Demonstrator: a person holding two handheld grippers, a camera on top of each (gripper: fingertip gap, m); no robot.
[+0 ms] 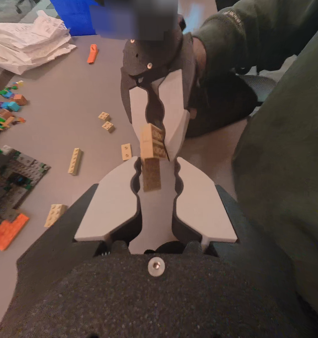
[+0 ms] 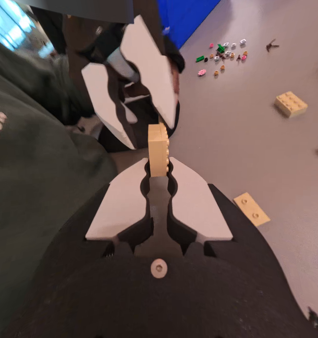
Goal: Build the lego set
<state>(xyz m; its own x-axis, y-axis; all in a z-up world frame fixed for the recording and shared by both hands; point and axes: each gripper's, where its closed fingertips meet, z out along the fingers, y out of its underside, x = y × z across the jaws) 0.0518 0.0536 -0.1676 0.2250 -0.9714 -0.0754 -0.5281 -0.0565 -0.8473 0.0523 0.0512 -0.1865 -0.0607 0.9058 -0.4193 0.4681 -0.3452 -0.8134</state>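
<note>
A tan brick stack (image 2: 158, 151) is held in the air above the grey table (image 1: 63, 91), studs to the right in the right wrist view. My right gripper (image 2: 158, 161) is shut on its near end. In the left wrist view the stack (image 1: 151, 142) shows its underside, with the right gripper (image 1: 154, 144) coming down from above. My left gripper (image 1: 157, 161) is open, and the stack's other end sits between its fingers, close to the left one. It also shows in the right wrist view (image 2: 152, 136), opposite my right gripper.
Loose tan bricks (image 1: 75, 161) and a tan plate (image 1: 126, 151) lie left of the grippers. A partial build on a grey baseplate (image 1: 22, 170), orange plates (image 1: 6, 232), a coloured pile (image 1: 6, 108) and paper bags (image 1: 26, 42) are farther left. Small pieces (image 2: 226, 54) lie far right.
</note>
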